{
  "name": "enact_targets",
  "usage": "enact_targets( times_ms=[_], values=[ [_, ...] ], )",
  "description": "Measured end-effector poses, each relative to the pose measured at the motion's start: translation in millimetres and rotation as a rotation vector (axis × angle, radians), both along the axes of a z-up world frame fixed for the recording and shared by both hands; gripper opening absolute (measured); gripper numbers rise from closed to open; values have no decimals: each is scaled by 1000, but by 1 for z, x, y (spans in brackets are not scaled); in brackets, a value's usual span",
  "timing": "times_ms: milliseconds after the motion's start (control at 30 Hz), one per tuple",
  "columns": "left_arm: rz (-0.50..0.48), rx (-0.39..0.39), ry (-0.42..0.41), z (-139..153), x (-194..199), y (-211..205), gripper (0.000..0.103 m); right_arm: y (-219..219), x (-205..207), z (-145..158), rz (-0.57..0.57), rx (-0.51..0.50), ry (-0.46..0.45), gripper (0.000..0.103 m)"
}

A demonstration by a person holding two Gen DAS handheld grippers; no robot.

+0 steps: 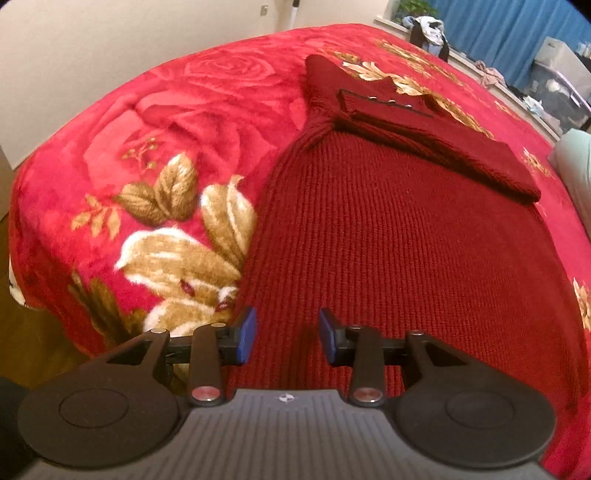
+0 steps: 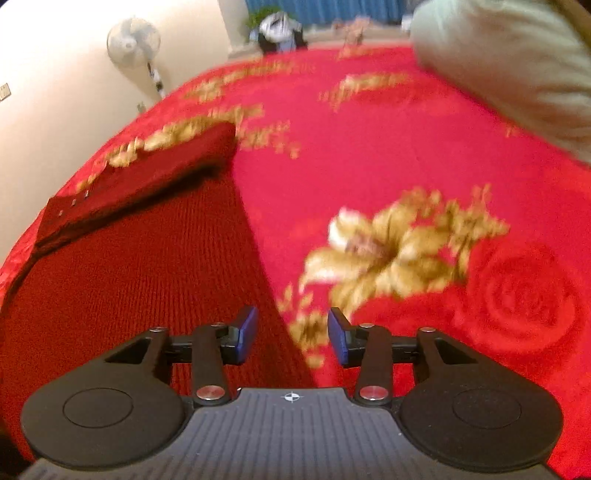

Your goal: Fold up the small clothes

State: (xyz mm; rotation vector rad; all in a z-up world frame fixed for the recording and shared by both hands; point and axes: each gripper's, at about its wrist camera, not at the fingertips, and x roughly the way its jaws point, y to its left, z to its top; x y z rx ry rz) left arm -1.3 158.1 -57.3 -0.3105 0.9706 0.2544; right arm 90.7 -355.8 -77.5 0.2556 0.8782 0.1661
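Dark red knit sweater (image 1: 388, 240) lying flat on the bed, near the front edge. Thick, bumpy wool with thin straight ribs running up and down. Top part folded over into a long flat band (image 1: 424, 147) lying slantwise across the body. Small shiny snaps (image 1: 391, 100) in a row on a strip near the collar end. Same sweater on the left in the right wrist view (image 2: 129, 266), with a straight side edge running down to the gripper.

Under it, a fluffy bright red blanket (image 1: 147, 129), soft and fuzzy, with big printed roses and gold-and-white leaves (image 1: 177, 251). A gold flower (image 2: 399, 251) on it too, blurry in the right wrist view.

Left gripper (image 1: 287, 334) low over the bottom of the sweater, blue flat pads (image 1: 248, 332) apart, nothing between them but knit below. Cannot tell whether touching the wool.

Right gripper (image 2: 291, 334) above the sweater's right edge, pads (image 2: 338, 336) apart, nothing pinched, one pad over knit and one over blanket.

Farther out: a pale, puffy pillow (image 2: 509, 74) at the right, a round white fan (image 2: 133, 42) by a cream wall, blue curtains (image 1: 509, 29) with long folds, and a heap of clothes (image 1: 428, 31) on a ledge.
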Motion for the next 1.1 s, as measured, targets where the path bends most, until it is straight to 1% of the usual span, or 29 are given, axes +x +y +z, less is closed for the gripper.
enact_targets(
  times_ms=[100, 233, 367, 433, 500, 633, 667, 700, 733, 767, 833, 867, 933, 967, 1000, 1033, 1100],
  values=[
    [6, -24, 12, -2, -3, 4, 41, 5, 2, -17, 15, 4, 78, 45],
    [34, -47, 2, 0, -8, 9, 41, 12, 0, -16, 27, -34, 65, 46],
    [76, -41, 11, 0, -13, 14, 41, 16, -2, -15, 37, -54, 63, 46],
    [72, -35, 35, -3, -12, 15, 41, 15, -1, -15, 42, -58, 65, 46],
    [60, -47, 72, -12, -9, 15, 41, 16, -1, -16, 49, -58, 70, 47],
    [29, -30, 70, -15, -7, 11, 42, 17, 0, -17, 52, -54, 74, 48],
    [26, -34, 66, -14, -8, 11, 39, 16, 1, -17, 48, -43, 77, 48],
    [23, -45, 56, -14, -10, 12, 34, 14, 1, -17, 44, -33, 79, 48],
    [14, -67, 33, -11, -12, 12, 24, 13, 1, -16, 40, -22, 82, 46],
    [0, -84, 8, -7, -15, 12, 23, 12, 1, -16, 40, -7, 88, 41],
    [-37, -117, -30, -1, -20, 10, 23, 9, -1, -15, 44, 41, 100, 40],
    [-53, -131, -31, 0, -22, 8, 23, 8, -1, -16, 43, 66, 107, 40],
    [-81, -148, 17, -7, -21, 3, 24, 7, -3, -17, 48, 105, 128, 40],
    [-79, -126, 44, -11, -21, 1, 24, 8, -3, -18, 54, 103, 134, 40],
    [-70, -96, 63, -13, -20, -1, 24, 10, -4, -17, 64, 85, 138, 40],
    [-59, -91, 73, -14, -20, 0, 26, 13, -6, -17, 74, 64, 139, 40],
    [-36, -114, 76, -14, -21, 6, 27, 17, -9, -15, 89, 33, 144, 40]
  ],
)
